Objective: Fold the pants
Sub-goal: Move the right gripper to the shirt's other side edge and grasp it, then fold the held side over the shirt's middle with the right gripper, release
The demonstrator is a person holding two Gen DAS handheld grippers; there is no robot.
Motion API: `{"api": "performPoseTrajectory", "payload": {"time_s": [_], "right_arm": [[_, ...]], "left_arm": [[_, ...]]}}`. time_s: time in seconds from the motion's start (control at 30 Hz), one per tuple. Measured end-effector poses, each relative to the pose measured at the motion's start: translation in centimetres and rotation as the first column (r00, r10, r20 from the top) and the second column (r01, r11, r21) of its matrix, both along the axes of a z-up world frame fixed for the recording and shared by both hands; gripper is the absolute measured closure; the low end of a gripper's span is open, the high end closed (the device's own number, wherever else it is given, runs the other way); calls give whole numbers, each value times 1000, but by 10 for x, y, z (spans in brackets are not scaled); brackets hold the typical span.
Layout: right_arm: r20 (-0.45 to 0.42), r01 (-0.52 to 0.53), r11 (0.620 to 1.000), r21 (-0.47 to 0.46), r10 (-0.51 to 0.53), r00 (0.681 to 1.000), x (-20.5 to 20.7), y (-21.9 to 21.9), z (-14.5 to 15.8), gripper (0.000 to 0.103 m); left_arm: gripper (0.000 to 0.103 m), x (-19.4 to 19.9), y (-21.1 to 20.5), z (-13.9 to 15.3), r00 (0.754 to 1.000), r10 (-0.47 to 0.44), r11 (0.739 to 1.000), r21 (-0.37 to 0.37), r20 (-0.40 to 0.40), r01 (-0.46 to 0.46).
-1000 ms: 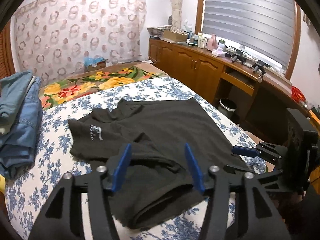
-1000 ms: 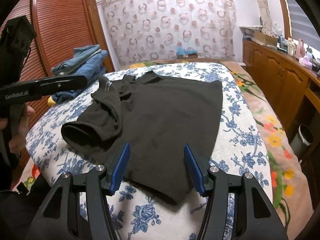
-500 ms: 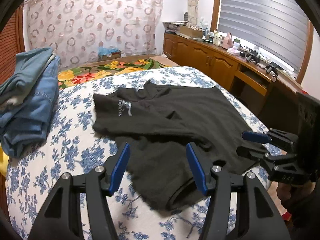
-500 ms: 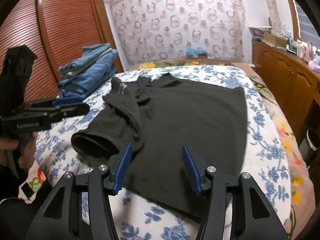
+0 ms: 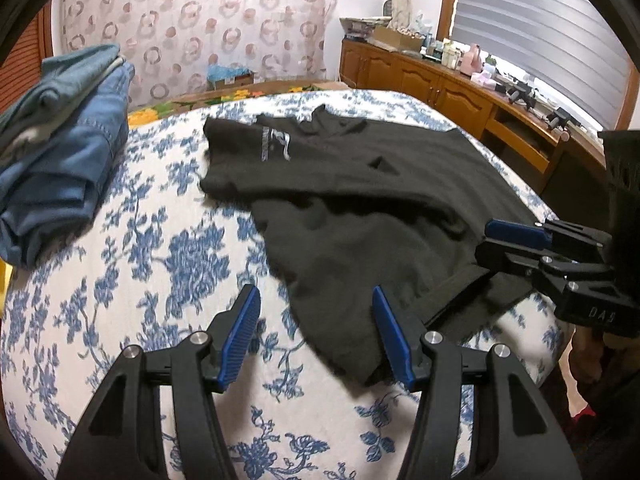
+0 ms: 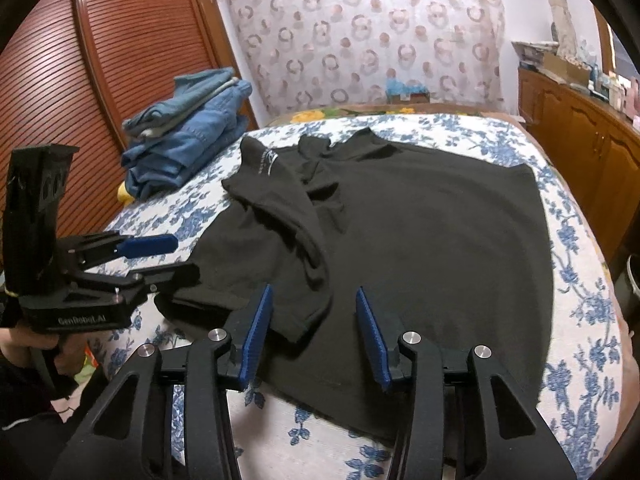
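Note:
A black garment (image 5: 360, 208) lies spread on the floral bed, with a white logo near its far left corner and one part folded over its near left side; it also shows in the right wrist view (image 6: 420, 248). My left gripper (image 5: 316, 330) is open and empty, over the garment's near left hem. My right gripper (image 6: 314, 328) is open and empty, just above the near edge of the garment. Each gripper shows in the other's view: the right one (image 5: 516, 240) at the garment's right edge, the left one (image 6: 160, 256) at its left edge.
A stack of folded blue jeans (image 5: 60, 140) sits at the bed's left side, also seen in the right wrist view (image 6: 188, 148). The bed cover (image 5: 140, 280) is white with blue flowers. A wooden counter (image 5: 460, 92) with clutter runs along the right. A slatted wardrobe (image 6: 100, 80) stands left.
Both grippers have come lower and closer to the garment's near edge, and the left view has swung left. Both stay open and empty. The garment has not visibly moved.

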State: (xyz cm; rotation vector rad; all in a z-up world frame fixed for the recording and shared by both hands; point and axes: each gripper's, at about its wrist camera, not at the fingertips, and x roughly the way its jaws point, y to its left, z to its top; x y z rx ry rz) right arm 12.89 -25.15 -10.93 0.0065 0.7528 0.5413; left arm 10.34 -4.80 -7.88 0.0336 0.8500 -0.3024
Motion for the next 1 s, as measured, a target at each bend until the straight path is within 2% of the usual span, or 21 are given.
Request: {"api": "performPoseTrajectory", "payload": {"time_s": [0.17,0.33,0.43,0.5,0.6,0.77,1.0], "right_arm": [[-25,-20,1000,-16,19,1000,-1,9,-7,60],[-29,-23,999,-32,23,999,-1,12,-9,65],[-28,-26,999,-32,25,999,-2,13,-9,76],[-24,-33,999,-37,33,999,-3,14,-10,89],[-7,-31,999,-30,31,999,-4,14,-7,96],[42,-25,1000,3,25,999,-7,5,9,99],[106,-17,1000,-1,17,994,-15,-3,31,100]], "left_arm": [[45,-4,3,-6,1000,3,1000,-10,-12,-3],[45,-7,6,-6,1000,7,1000,-19,-9,-7],[45,-8,7,-6,1000,9,1000,-21,-7,-9],[45,-10,8,-5,1000,13,1000,-26,-2,-13],[45,-11,11,-2,1000,24,999,-34,7,-24],[45,-12,14,3,999,31,999,-43,23,-30],[45,-11,9,11,999,19,999,-44,41,-17]]}}
